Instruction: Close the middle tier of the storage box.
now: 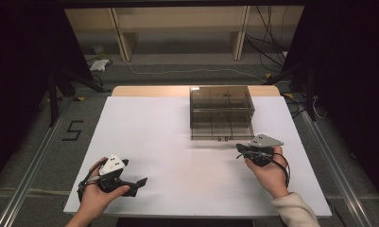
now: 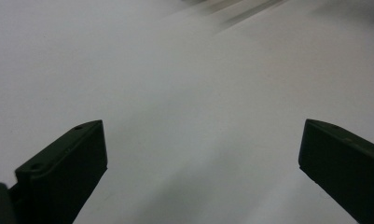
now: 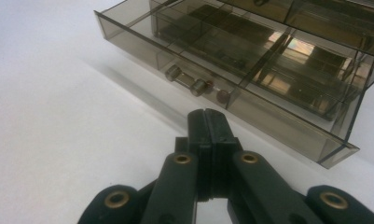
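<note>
Drawer box point(image 1: 221, 112) sits at the desk's point(image 1: 144, 142) far right, bottom drawer point(image 3: 231, 88) pulled out, knob point(image 3: 198, 87) facing me. My right gripper point(image 3: 208, 122) is clenched on nothing, just short of it. Looks like pushing it shut comes next: nudge straight in. Left gripper point(image 2: 198, 154) released, resting well apart.

Black grippers point(image 1: 260, 153), grey plates, seemingly cream sleeve point(image 1: 296, 208).

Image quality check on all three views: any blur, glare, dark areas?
High view: white table brightly lit, surroundings nearly black. Left gripper view: soft overall, streaky blur at the top edge, open left gripper over bare white. Right gripper view: sharp, warm reflections on the smoky drawer box, faint shadow under its open drawer; right gripper shut.
</note>
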{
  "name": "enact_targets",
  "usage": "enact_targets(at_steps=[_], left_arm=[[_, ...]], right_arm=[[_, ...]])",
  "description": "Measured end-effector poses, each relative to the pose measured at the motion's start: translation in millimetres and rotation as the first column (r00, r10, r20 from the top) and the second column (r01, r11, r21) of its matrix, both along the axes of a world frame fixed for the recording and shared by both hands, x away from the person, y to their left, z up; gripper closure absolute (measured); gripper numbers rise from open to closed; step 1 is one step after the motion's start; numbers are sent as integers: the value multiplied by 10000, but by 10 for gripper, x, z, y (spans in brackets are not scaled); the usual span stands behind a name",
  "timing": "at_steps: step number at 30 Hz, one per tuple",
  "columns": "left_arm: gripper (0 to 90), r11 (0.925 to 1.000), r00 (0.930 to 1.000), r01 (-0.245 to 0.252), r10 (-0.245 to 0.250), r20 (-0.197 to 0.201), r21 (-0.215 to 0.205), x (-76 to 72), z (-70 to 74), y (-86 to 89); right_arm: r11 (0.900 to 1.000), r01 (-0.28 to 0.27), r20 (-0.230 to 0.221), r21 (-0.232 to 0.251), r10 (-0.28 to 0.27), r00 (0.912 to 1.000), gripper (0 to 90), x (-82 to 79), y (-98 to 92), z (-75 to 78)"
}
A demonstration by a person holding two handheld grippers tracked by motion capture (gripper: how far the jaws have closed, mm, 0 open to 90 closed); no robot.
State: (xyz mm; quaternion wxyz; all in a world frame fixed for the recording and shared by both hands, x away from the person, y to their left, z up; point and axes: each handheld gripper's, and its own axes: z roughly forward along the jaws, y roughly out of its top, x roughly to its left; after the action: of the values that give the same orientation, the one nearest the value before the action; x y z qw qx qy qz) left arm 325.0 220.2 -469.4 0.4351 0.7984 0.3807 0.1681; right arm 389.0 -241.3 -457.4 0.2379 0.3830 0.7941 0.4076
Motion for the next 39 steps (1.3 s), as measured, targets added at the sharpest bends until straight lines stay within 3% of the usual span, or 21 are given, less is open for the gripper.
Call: enact_targets(at_steps=[21, 39], left_arm=[[8, 10000, 10000, -2, 2, 55, 38, -21, 6, 7], [8, 10000, 10000, 3, -3, 85, -15, -22, 11, 2]], right_arm=[[9975, 531, -585, -455, -558, 9967, 900, 343, 161, -169], [9965, 623, -561, -553, -654, 9963, 900, 432, 250, -181]])
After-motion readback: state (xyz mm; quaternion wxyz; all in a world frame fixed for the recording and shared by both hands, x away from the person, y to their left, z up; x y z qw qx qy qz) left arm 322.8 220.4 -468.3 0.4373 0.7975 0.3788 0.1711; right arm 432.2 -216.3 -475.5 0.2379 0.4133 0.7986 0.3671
